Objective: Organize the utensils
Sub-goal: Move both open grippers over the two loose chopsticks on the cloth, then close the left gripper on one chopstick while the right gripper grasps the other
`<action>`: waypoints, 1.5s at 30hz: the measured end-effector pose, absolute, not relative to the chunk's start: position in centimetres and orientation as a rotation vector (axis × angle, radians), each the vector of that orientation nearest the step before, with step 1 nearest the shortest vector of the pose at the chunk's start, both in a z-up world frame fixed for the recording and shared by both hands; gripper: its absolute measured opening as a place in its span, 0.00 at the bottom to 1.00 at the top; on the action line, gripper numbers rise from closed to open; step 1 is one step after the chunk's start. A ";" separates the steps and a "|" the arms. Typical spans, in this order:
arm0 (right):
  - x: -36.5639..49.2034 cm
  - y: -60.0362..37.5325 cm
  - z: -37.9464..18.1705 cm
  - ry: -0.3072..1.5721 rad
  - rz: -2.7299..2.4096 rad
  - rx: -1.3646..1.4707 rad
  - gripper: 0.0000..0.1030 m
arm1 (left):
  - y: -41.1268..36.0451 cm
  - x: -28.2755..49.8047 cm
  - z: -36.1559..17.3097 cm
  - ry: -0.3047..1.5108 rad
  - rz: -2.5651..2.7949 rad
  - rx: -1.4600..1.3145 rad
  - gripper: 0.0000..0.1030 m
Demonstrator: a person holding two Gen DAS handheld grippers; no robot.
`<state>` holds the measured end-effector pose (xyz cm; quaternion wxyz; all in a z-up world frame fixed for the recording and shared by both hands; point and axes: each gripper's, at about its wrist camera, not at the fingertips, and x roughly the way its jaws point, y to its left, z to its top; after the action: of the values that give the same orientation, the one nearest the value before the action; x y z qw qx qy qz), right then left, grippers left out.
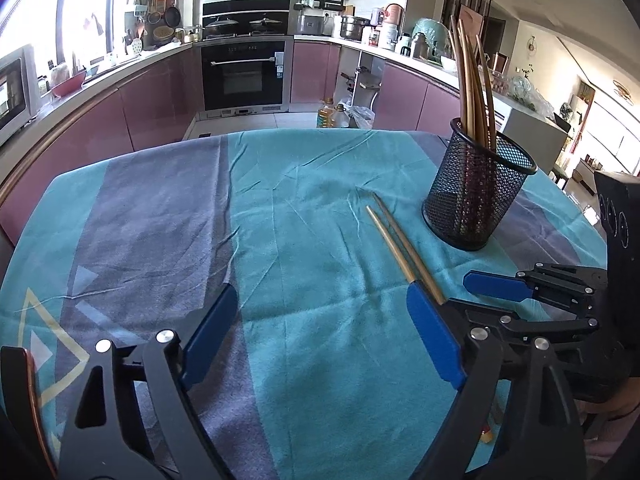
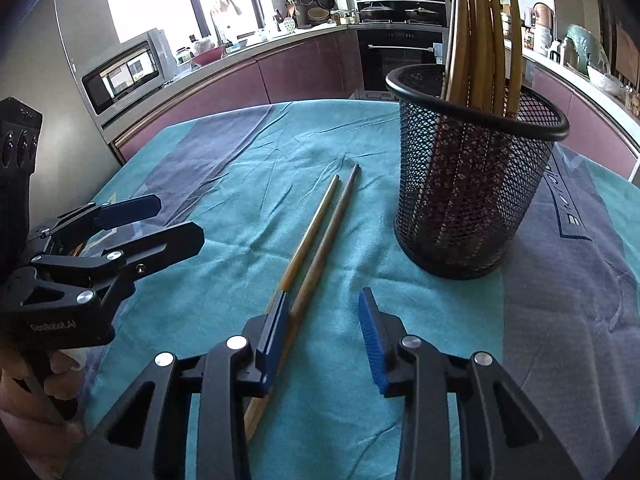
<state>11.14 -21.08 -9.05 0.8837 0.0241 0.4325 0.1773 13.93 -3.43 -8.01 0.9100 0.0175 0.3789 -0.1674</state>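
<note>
Right wrist view: the job looks mostly done. A black mesh cup stands upright on the bench, which is draped in a teal and grey cloth. It already holds a bunch of chopsticks, standing on end and leaning on the far rim; I count several, exact number unclear through the mesh.

Left to do: two chopsticks lie loose on the cloth, side by side and nearly touching, just left of the cup, their far tips pointing away from the cameras. Nothing else loose in view.

Right tool: jaws partly apart, low over the near ends of the pair. The left pad sits against or over one stick; the right pad stands clear of both. Not clamped on anything as far as I can tell, so it reads as released, with the sticks at one side of the gap.

Left wrist view: left tool is spread wide and holds nothing. It hangs over bare cloth, with the pair just past its right pad.

Judgement: one pickup and one drop into the cup should finish it.
</note>
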 end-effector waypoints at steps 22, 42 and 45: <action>11.0 -24.1 -9.3 0.910 0.381 0.135 0.25 | -9.0 16.6 -10.8 0.914 -0.456 0.102 0.63; 11.6 -22.6 -8.6 0.882 0.404 0.092 0.25 | -8.2 16.7 -10.8 0.932 -0.459 0.028 0.27; 12.0 -22.1 -8.7 0.886 0.402 0.074 0.25 | -8.0 16.6 -10.9 0.935 -0.459 0.017 0.21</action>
<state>11.99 -22.11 -8.66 0.8833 0.0354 0.4258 0.1929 16.60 -8.03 -10.87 0.8675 0.0082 0.4465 -0.2191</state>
